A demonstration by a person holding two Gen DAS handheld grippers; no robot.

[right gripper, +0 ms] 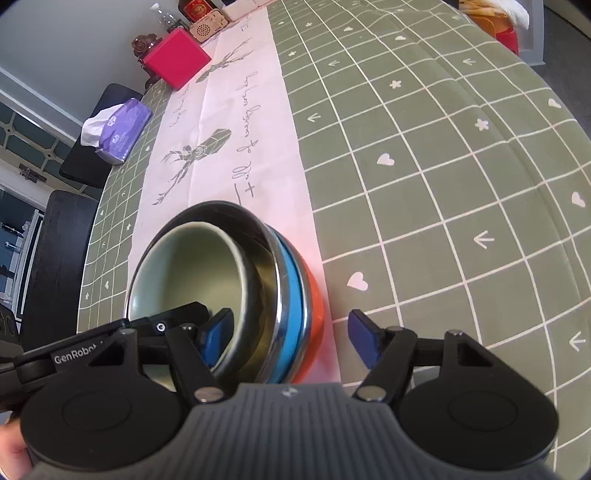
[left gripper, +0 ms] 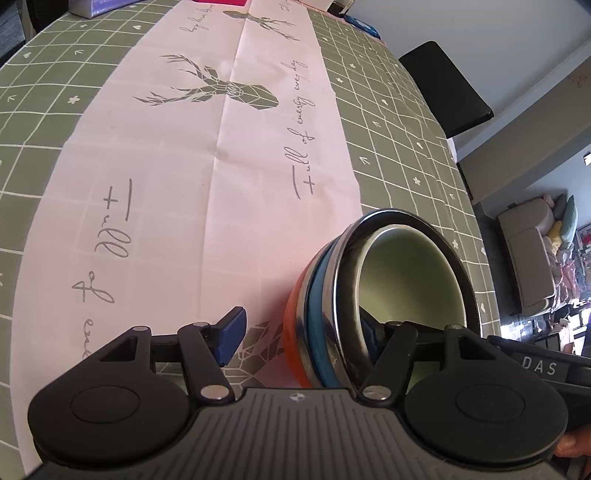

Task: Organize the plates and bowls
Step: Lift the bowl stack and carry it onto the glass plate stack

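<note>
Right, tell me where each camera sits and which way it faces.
Left wrist: rides the left claw, looking along the pink deer-print table runner; its open fingers straddle the nested bowl stack's rim; a fingertip shows at the lower right.
Right wrist: rides the right claw, facing the same way from the stack's other side.
Shared: stack, runner, green grid tablecloth.

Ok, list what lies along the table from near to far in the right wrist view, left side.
Nested bowls between the fingers of the right claw → purple tissue pack → pink box → wooden radio.
</note>
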